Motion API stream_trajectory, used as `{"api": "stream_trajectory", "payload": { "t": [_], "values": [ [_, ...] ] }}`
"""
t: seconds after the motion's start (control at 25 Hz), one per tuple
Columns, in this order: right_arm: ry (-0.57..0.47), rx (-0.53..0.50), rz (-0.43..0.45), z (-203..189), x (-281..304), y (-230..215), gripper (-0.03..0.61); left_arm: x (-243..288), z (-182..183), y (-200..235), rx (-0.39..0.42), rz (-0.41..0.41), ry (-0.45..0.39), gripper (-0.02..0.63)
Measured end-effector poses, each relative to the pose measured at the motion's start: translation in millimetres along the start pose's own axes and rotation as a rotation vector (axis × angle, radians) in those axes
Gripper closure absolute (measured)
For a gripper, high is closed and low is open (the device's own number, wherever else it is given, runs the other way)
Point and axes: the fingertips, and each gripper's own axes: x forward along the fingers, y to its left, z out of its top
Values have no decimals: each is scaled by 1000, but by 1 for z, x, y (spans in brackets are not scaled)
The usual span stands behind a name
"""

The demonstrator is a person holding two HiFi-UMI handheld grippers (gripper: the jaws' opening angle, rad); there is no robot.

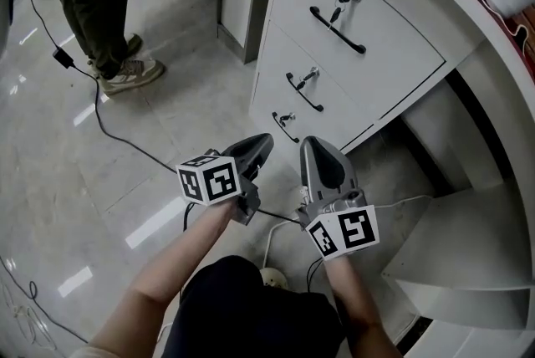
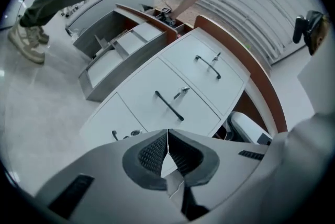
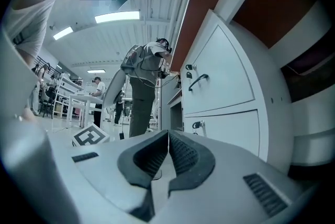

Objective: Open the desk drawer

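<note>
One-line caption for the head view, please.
Left gripper and right gripper, both shut and empty, held low before three closed white desk drawers.

A glossy, pale tiled floor (image 1: 75, 181) carries a white drawer unit (image 1: 351, 55) and a standing person's worn sneakers (image 1: 129, 74). A black cable (image 1: 104, 124) snakes across the tiles from a small black adapter (image 1: 63, 57). A white cord (image 1: 269, 246) lies near the unit's foot.
</note>
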Motion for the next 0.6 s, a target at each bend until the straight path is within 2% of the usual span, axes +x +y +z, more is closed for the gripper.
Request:
{"api": "stream_trajectory", "payload": {
  "t": [0.2, 0.44, 0.6],
  "values": [
    [5, -18, 6, -11, -1, -6, 560, 21, -11, 28, -149, 7, -27, 603],
    [16, 28, 1, -19, -9, -12, 560, 58, -42, 63, -311, -43, -22, 602],
    [27, 22, 16, -30, -12, -11, 560, 78, -61, 82, -441, -68, -44, 601]
  ]
}}
